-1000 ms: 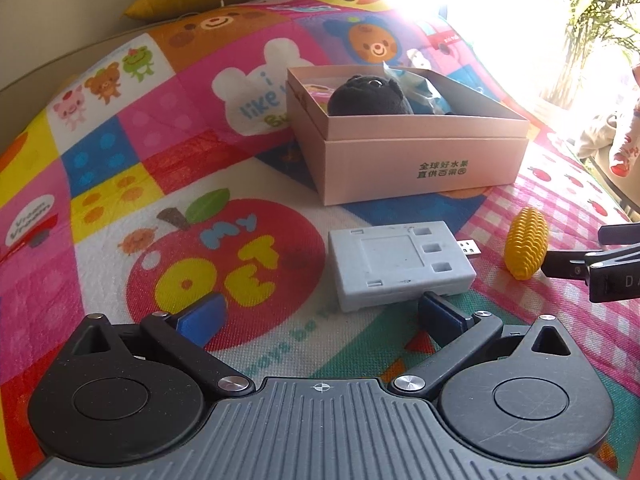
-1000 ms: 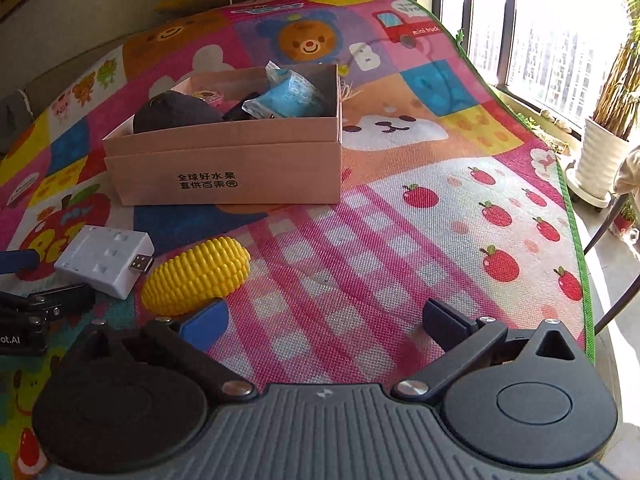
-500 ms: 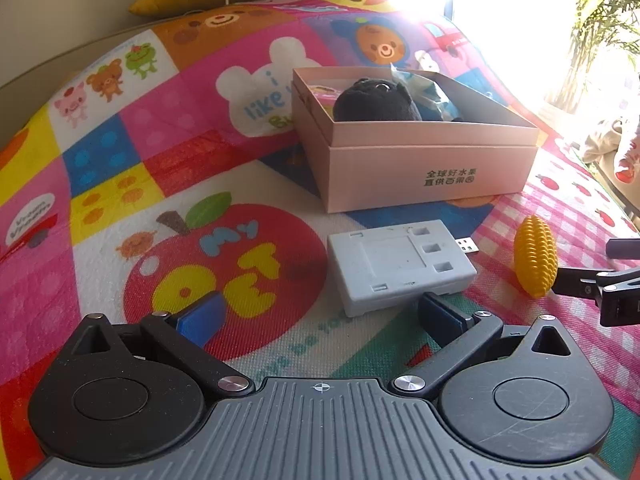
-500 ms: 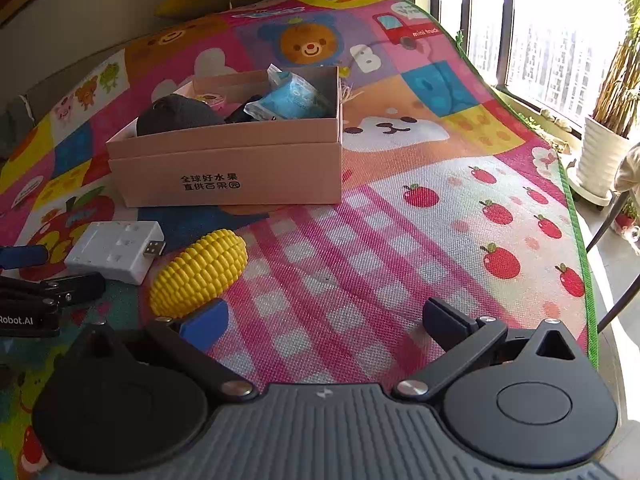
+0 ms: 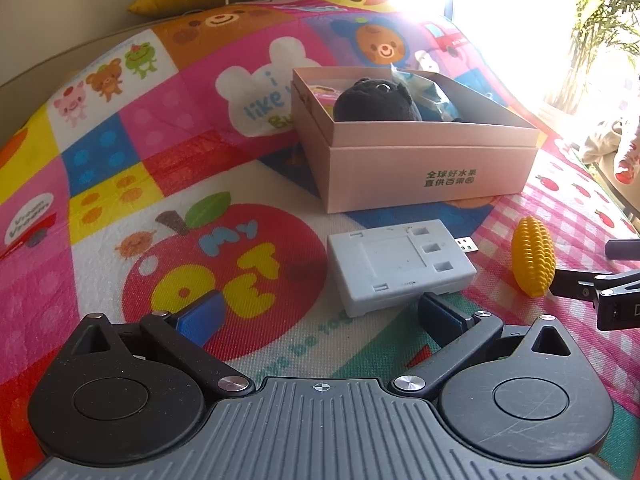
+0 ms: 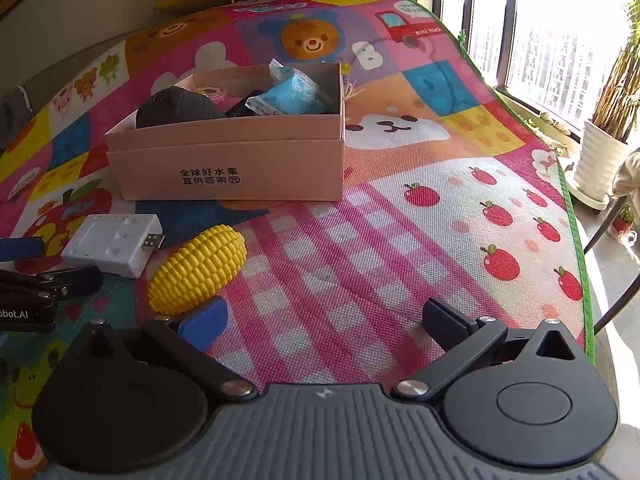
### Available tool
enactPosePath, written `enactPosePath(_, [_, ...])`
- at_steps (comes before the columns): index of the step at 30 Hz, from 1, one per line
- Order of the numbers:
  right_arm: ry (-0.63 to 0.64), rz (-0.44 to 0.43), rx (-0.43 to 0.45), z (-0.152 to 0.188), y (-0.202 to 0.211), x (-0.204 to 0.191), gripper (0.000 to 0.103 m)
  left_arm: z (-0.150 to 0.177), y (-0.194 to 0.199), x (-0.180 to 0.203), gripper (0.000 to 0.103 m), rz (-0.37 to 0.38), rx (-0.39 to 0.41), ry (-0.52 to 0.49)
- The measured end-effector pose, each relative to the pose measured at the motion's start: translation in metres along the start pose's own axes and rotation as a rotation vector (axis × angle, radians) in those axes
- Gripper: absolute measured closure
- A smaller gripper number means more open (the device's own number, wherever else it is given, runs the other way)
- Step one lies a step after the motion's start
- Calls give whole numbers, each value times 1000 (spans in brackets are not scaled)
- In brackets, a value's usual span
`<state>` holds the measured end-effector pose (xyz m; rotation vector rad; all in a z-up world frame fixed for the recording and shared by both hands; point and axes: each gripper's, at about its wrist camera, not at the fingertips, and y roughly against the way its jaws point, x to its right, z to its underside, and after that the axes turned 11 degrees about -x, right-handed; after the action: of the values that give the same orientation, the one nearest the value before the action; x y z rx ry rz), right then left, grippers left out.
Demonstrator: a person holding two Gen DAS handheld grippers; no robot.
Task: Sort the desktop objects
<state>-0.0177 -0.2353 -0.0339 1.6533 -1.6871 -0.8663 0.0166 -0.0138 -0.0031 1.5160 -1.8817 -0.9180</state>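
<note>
We hold our left tool [image 5: 320, 312] low over the mat [image 5: 120, 200], fingers spread wide and empty, its right finger just at the near edge of the grey charger [image 5: 400, 266]. We judge that spread is set to take the charger across its width. Our right tool [image 6: 324, 320] is likewise spread and empty, its left finger just beside the corn [image 6: 198, 270], probably lined up to close on it next. Charger and corn lie side by side on the mat, apart, the charger's USB plug pointing toward the corn. Beyond them stands the open pink box [image 6: 240, 160], already holding a dark plush [image 6: 176, 108] and a blue packet [image 6: 292, 94]; it seems the place where the loose things belong. Past the mat, a potted plant [image 6: 604, 160] stands by the window.
</note>
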Motion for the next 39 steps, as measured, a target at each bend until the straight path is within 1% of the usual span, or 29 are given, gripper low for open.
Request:
enactPosePath(7, [0, -2, 1, 1, 0, -1, 0, 1, -1, 1, 0, -16, 2, -4])
enactPosePath(14, [2, 3, 3, 2, 1, -1, 0, 0, 0, 4, 0, -10, 1, 3])
enactPosePath(18, [16, -14, 4, 3, 2, 1, 0, 0, 0, 3, 0, -8, 0, 1])
enactPosePath(31, [19, 10, 4, 4, 3, -4, 0, -1, -1, 0, 0, 5, -2, 1])
enactPosePath(39, [-16, 36, 13, 6, 4, -7, 0, 0, 0, -1, 0, 2, -1, 0])
